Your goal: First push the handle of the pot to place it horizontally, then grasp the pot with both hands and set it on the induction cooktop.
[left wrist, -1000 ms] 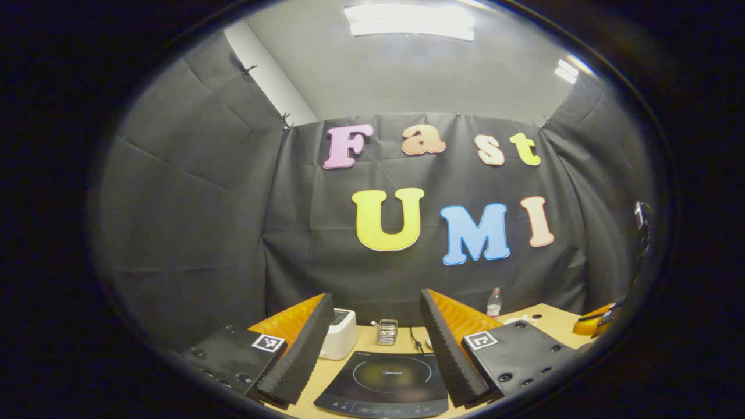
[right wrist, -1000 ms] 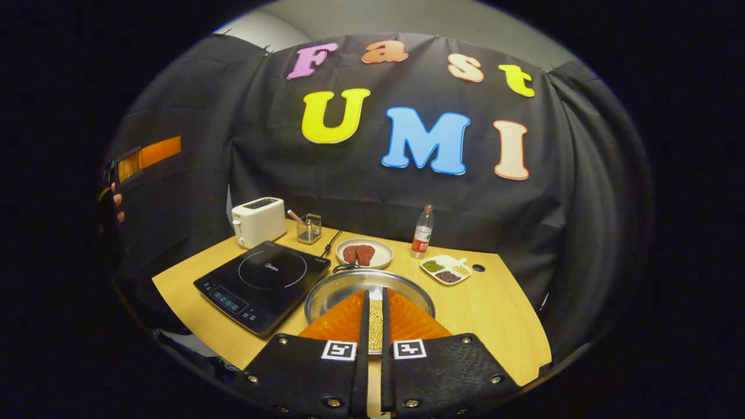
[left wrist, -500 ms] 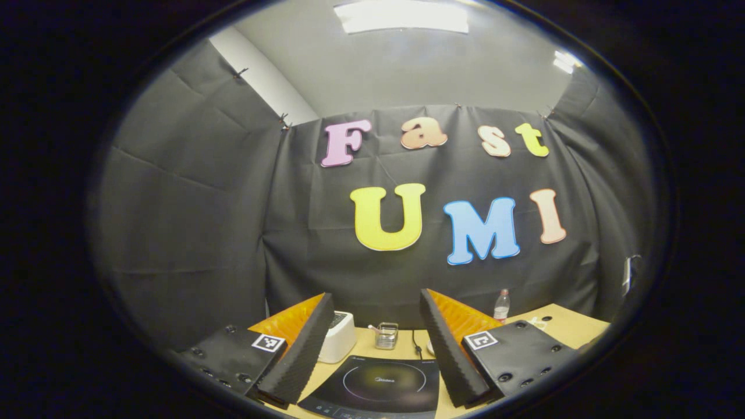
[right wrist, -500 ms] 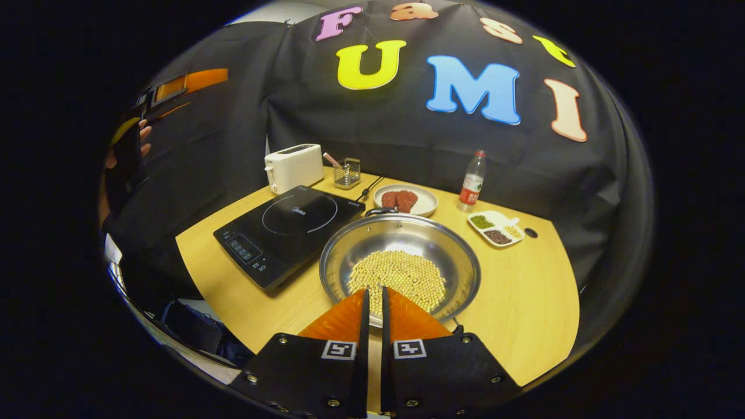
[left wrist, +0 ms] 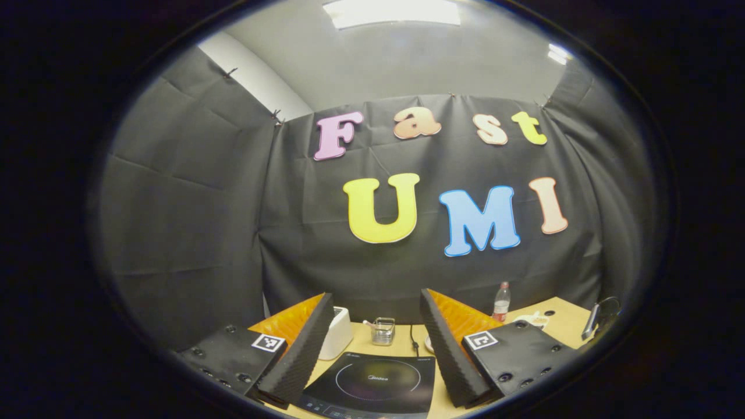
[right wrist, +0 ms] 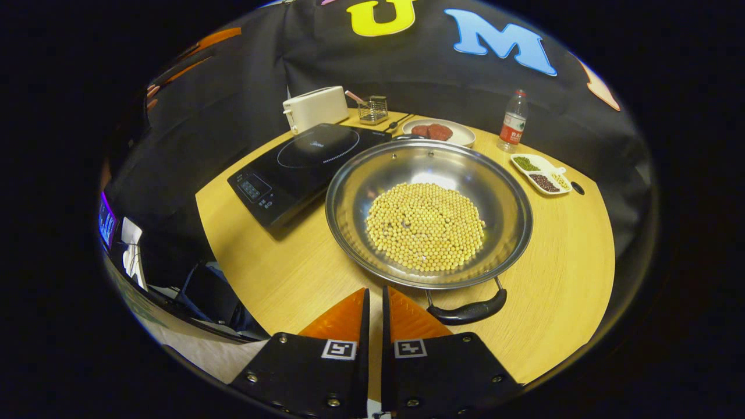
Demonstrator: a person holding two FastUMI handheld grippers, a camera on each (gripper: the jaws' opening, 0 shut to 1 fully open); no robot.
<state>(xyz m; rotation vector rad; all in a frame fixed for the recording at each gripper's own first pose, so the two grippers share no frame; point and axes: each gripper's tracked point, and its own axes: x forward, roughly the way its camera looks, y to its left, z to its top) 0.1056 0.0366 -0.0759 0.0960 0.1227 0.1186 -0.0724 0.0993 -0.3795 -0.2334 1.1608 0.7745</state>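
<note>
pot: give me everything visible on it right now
The pot is wide, shallow, shiny metal, sitting upright on the wooden table right beside the induction cooktop. A flat layer of soybeans covers its bottom. A dark loop handle sticks out at the near rim; another shows at the far rim. The right gripper, fingers closed, hovers short of it.

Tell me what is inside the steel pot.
The pot holds a round, flat heap of yellow soybeans, with bare steel around it. The pot's floor beneath the beans is covered.
</note>
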